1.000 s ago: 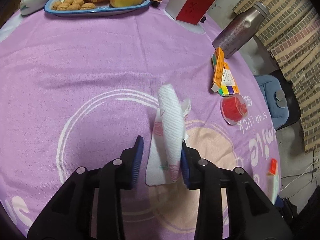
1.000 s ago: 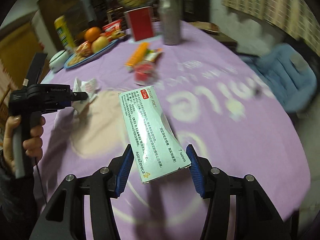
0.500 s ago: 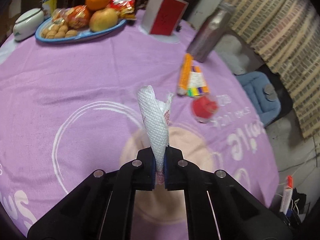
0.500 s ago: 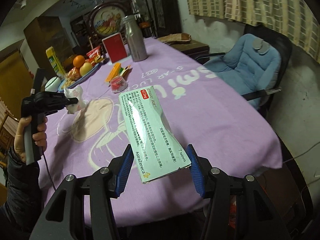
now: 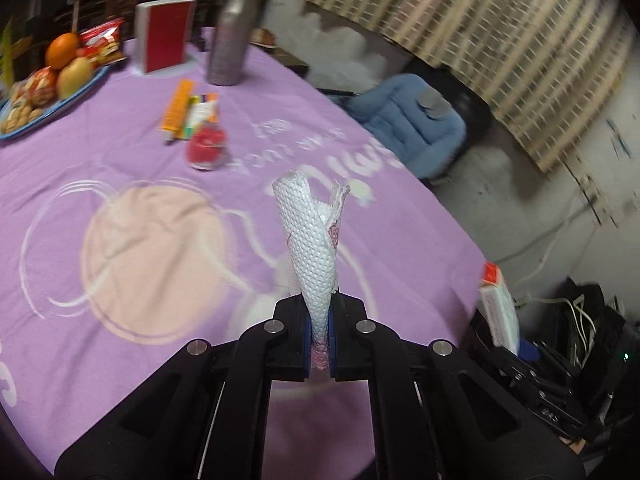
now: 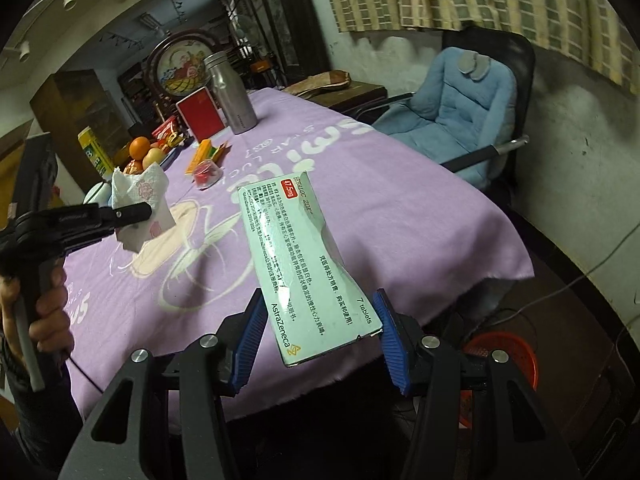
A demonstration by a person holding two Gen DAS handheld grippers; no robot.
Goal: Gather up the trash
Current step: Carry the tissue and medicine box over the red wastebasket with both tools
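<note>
Carry step in hand: left gripper (image 5: 319,344) is clamped on the crumpled tissue (image 5: 312,240), lifted clear of the purple tablecloth (image 5: 120,168); a second ago its jaws stood open around the tissue on the cloth. Right gripper (image 6: 320,336) holds the AstraZeneca tablet box (image 6: 304,268) at mid-opening near the table's near-right edge. Next move likely calls for release over the red basket (image 6: 504,356) on the floor.

Tissue clamped and lifted; both views swing toward the table edge

A second ago the left gripper (image 5: 319,344) stood open around the tissue (image 5: 314,248) lying on the tablecloth (image 5: 120,240); now its pads are pressed on the tissue, which stands upright clear of the cloth. In the left wrist view the bottle (image 5: 232,28) has shifted to the upper left. In the right wrist view a red basket (image 6: 500,356) has appeared at lower right.
</note>
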